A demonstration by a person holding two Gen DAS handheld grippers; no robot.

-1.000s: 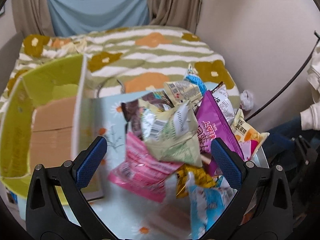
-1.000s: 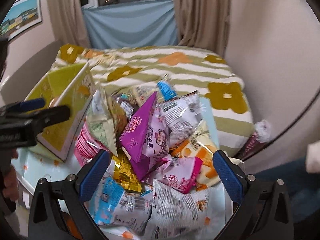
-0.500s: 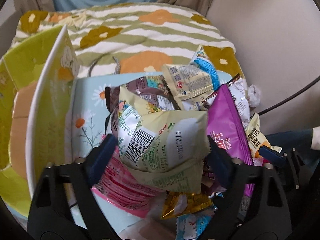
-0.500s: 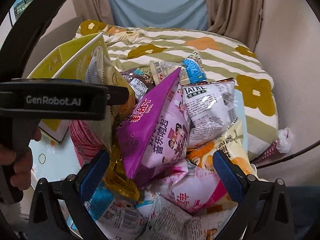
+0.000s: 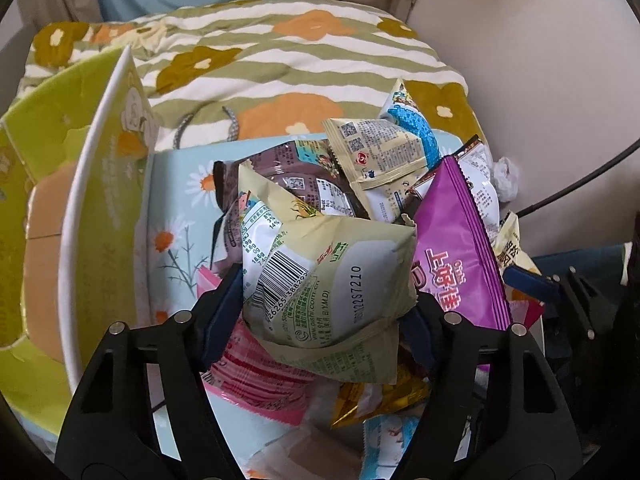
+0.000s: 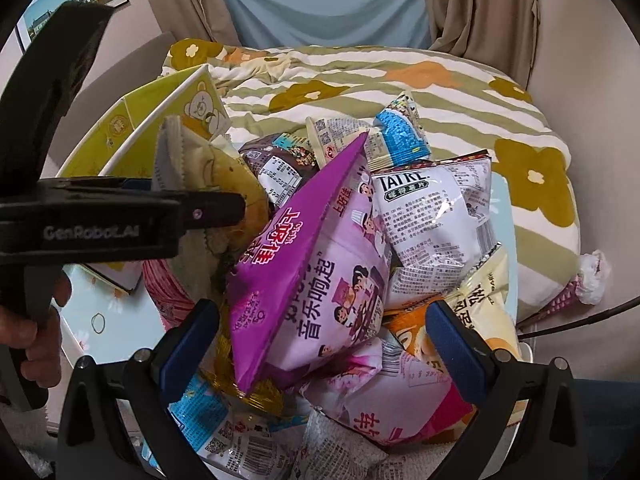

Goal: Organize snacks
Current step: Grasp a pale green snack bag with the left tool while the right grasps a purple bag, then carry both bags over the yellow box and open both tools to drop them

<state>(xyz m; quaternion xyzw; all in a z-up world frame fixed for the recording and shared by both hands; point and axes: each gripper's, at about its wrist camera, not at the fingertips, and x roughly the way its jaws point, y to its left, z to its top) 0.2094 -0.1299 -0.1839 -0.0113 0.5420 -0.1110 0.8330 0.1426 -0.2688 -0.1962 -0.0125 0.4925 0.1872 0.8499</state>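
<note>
Left tool (image 5: 326, 312) is clamped on a pale green bag (image 5: 328, 280) atop the snack pile near the surface's (image 5: 176, 216) middle; right tool (image 6: 324, 340) is held open around a purple bag (image 6: 312, 280).

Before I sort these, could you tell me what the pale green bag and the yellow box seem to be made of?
Pale green bag: thin plastic film, probably, matte; it creases sharply and has crimped seams. Yellow box: likely cardboard, printed outside, with white cut edges and plain brown inside.
</note>
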